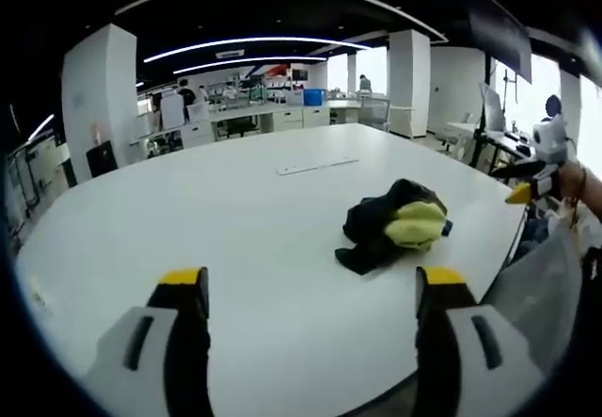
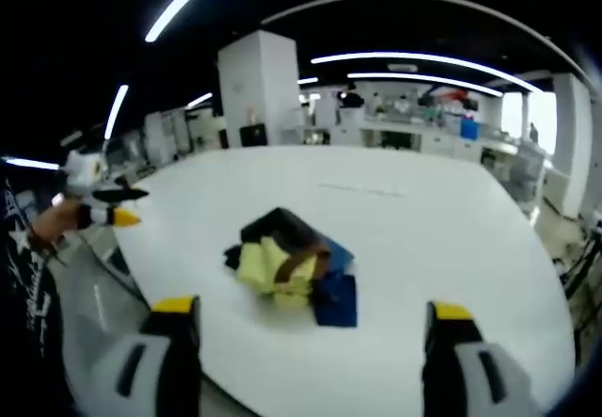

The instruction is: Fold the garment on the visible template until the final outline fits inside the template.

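One crumpled garment (image 1: 395,224) lies bunched on the white worktop (image 1: 235,229), a black, yellow-green and blue heap with no clear long axis or heading. In the right gripper view the garment (image 2: 287,266) shows a blue part spread toward the camera. The left claw (image 1: 310,290) and the right claw (image 2: 306,328) hang over the worktop's near edge, jaws wide apart, holding nothing.

The surface (image 1: 235,210) is a large white top with a rounded edge. A crumpled garment (image 1: 395,224), black and yellow with some blue, lies on it at about 3 o'clock in the left gripper view, near the edge. A thin pale strip (image 1: 317,165) lies flat toward 12 o'clock, well apart from the garment.
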The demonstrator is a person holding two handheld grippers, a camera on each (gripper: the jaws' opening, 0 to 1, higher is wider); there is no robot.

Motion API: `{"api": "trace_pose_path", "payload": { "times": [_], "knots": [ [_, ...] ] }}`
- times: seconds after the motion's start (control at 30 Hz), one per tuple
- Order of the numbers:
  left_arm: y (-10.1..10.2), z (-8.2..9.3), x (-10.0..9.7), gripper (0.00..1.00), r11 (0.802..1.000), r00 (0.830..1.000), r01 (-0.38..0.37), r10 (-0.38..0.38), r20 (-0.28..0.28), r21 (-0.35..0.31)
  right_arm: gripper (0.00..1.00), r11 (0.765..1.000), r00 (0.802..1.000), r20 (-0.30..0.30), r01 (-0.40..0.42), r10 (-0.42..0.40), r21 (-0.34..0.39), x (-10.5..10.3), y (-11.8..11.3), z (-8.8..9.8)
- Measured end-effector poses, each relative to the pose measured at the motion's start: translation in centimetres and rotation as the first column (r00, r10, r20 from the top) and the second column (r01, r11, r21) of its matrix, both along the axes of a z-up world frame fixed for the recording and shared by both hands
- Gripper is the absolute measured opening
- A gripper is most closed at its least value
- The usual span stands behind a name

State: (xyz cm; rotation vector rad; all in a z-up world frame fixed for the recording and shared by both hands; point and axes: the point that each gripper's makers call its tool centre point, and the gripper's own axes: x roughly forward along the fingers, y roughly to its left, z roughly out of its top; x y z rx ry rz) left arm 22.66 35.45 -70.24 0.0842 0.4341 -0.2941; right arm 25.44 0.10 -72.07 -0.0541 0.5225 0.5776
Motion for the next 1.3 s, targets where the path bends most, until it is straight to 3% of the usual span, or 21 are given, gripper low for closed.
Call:
{"api": "trace_pose_path", "payload": {
  "times": [0.6,0.73,0.9,1.07,1.17,1.3],
  "knots": [
    [-0.8,-0.4,1.1,0.82,0.999,0.999,0.038,-0.039,0.015,0.019,0.99,0.999,1.0,0.012,0.015,-0.016,0.043,0.7,-0.1,0.0],
    [-1.7,0.1,1.6,0.81,0.997,0.997,0.066,-0.065,0.03,-0.036,0.99,0.998,1.0,0.024,0.007,-0.008,0.058,1.0,0.0,0.3],
    [-2.4,0.1,2.0,0.8,0.995,0.995,0.094,-0.094,0.021,-0.025,0.99,0.997,0.999,0.034,-0.007,0.005,0.071,1.4,0.5,0.5],
    [-3.3,0.4,2.4,0.77,0.989,0.992,0.123,-0.121,0.034,-0.076,0.99,0.996,0.999,0.036,-0.03,0.027,0.079,1.8,1.2,0.3],
    [-3.6,0.3,3.1,0.76,0.987,0.991,0.135,-0.132,0.038,-0.09,0.89,0.994,0.998,0.038,-0.049,0.045,0.093,1.9,1.7,0.4],
    [-4.2,0.3,3.6,0.75,0.984,0.988,0.15,-0.146,0.05,-0.092,0.85,0.99,0.998,0.035,-0.058,0.054,0.128,2.4,2.2,0.2]
  ]
}}
